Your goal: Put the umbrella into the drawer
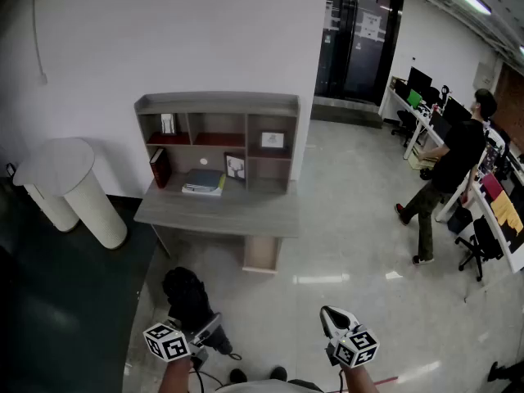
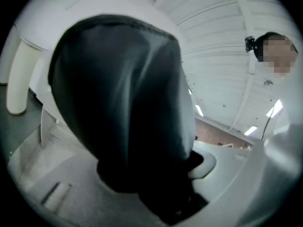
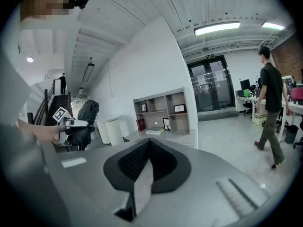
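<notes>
A person's left gripper (image 1: 203,329) is clamping its jaws on a folded black umbrella (image 1: 187,295), holding it upright above the pale floor (image 1: 344,244) at the near left. In the left gripper view the dark fabric is filling most of the frame between the jaws. The right gripper (image 1: 332,316) is hovering at the near right with its jaws closed together and nothing between them. Both are pointing toward a grey desk (image 1: 221,213) standing against the far white wall and carrying a shelf unit (image 1: 217,105) and books (image 1: 203,183). The drawer (image 1: 262,254) is sitting under the desk's right end, well apart from the umbrella. Two white cylinders (image 1: 78,187) are standing at left, while a person (image 1: 446,178) is walking at far right.
</notes>
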`<act>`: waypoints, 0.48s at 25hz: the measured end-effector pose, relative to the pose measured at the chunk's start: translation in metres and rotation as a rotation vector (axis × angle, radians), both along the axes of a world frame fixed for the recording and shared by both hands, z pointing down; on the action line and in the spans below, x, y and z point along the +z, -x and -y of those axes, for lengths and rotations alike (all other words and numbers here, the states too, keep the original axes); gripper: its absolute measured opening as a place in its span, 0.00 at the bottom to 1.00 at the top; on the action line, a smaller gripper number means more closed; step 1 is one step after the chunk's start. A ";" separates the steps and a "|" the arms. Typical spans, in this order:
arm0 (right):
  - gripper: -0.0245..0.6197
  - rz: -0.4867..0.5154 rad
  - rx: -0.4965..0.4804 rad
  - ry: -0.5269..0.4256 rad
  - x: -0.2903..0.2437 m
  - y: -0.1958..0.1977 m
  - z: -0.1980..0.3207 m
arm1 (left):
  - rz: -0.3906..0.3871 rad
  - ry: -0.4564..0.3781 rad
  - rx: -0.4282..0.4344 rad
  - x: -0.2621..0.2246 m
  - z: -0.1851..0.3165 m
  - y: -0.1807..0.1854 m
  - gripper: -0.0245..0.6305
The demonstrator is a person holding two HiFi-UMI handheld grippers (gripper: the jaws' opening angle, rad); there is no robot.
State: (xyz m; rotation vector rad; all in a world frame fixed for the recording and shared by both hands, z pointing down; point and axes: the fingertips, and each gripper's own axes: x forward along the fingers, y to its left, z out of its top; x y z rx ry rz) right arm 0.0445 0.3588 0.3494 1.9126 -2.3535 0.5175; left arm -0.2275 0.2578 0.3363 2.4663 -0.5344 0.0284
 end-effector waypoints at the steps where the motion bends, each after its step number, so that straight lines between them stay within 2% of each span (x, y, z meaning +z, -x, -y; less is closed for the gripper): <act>1: 0.04 0.000 0.000 -0.001 -0.001 0.000 0.001 | 0.000 0.000 0.000 0.000 0.001 0.000 0.41; 12: 0.04 0.005 -0.003 -0.006 -0.001 -0.004 0.004 | -0.005 0.008 -0.006 0.002 0.004 -0.003 0.41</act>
